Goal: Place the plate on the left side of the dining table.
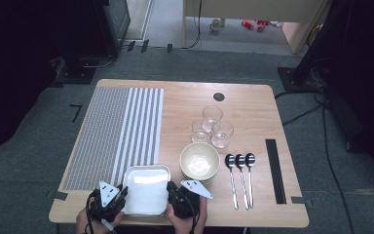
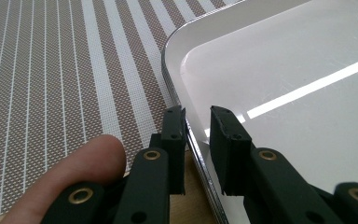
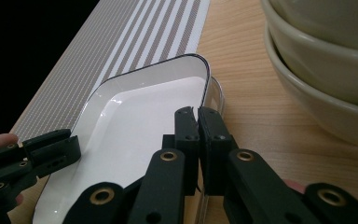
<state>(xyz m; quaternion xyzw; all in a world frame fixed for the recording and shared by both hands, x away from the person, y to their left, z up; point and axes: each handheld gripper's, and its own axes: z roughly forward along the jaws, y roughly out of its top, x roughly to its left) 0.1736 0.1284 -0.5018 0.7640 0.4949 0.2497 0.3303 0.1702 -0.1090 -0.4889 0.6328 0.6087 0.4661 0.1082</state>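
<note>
A white rectangular tray [image 1: 147,187] lies at the table's near edge, part of it on the striped placemat [image 1: 117,131]. My left gripper [image 1: 121,192] is at its left rim. In the left gripper view the jaws [image 2: 198,123] straddle the tray's rim [image 2: 186,126], the outer jaw against the lip and the inner one over the white floor [image 2: 279,74], with a narrow gap showing at the tips. My right gripper [image 1: 171,195] is at the right rim. Its jaws [image 3: 198,114] are nearly together, pinching the tray's thin edge [image 3: 205,79]. The left gripper [image 3: 70,144] shows across the tray.
Stacked pale bowls [image 1: 199,161] stand just right of the tray, close to my right gripper [image 3: 326,70]. Behind them are three glasses [image 1: 212,127]; three spoons [image 1: 240,168] and a black strip [image 1: 275,170] lie farther right. The placemat [image 2: 51,70] covers the table's left side.
</note>
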